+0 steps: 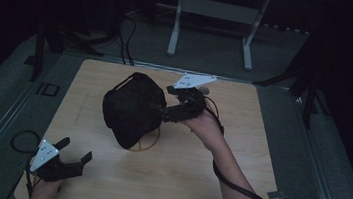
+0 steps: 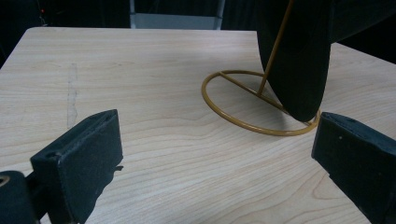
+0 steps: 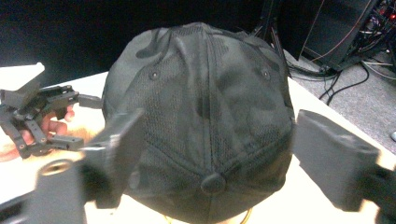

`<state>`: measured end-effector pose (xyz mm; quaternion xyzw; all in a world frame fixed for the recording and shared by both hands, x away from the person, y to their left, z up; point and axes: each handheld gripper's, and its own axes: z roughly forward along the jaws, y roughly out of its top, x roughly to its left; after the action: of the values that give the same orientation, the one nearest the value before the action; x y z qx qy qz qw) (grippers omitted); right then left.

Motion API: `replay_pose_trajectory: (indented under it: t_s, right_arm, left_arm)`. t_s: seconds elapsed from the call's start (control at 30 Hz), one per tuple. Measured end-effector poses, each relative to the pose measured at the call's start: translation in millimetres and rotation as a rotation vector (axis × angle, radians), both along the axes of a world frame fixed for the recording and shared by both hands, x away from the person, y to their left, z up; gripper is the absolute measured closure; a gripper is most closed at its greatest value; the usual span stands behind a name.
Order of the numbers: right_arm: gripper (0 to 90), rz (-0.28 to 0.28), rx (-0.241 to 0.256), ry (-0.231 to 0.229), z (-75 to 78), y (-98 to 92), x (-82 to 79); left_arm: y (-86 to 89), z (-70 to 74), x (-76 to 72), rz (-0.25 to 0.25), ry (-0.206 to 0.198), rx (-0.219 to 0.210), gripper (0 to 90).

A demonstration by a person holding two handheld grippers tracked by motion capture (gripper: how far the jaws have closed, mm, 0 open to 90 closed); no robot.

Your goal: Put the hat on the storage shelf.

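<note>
Nearest the camera, at the desk's (image 1: 234,196) near left corner, my left claw (image 1: 75,152) rests low with its jaws spread wide and nothing between them. Bare wood lies ahead of it, open all the way to the stand. My right claw (image 1: 159,112) is raised over the middle of the desk, toward the far edge, with its jaws apart on either side of the black cap (image 1: 128,108). From its own view the pads flank the cap's crown; I cannot tell whether either pad touches the fabric. The cap sits on a gold wire stand (image 2: 259,105), whose ring base lies flat on the wood near the desk's centre. Open wood remains along the near edge and the right edge.
</note>
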<state>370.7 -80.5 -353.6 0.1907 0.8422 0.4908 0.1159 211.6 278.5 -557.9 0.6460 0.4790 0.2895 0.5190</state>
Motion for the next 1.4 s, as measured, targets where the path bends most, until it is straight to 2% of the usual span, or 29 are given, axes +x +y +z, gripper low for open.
replay_pose_trajectory:
  t_s: [0.2, 0.3, 0.47, 0.93, 1.4]
  right_arm:
    - [12.9, -0.006, 0.000, -0.019, -4.5, -9.2, -1.7]
    - [12.8, -0.029, 0.006, -0.040, -6.8, -13.5, -2.4]
    - [12.8, -0.050, 0.000, -0.046, -11.8, -21.7, -0.7]
    - [12.9, -0.093, -0.017, -0.032, -29.5, -42.3, 0.2]
    - [13.0, -0.143, -0.035, 0.005, -60.1, -69.6, 1.8]
  left_arm:
    - [-0.2, -0.3, 0.3, 0.000, 0.002, 0.002, 2.4]
    - [-0.1, -0.3, 0.3, 0.000, 0.001, 0.001, 2.4]
    - [-0.1, -0.6, 0.5, -0.001, 0.003, 0.000, 2.4]
    - [-0.5, -1.0, 0.0, -0.007, 0.006, 0.007, 2.4]
    - [-1.3, -1.2, 0.8, -0.009, 0.003, 0.009, 2.4]
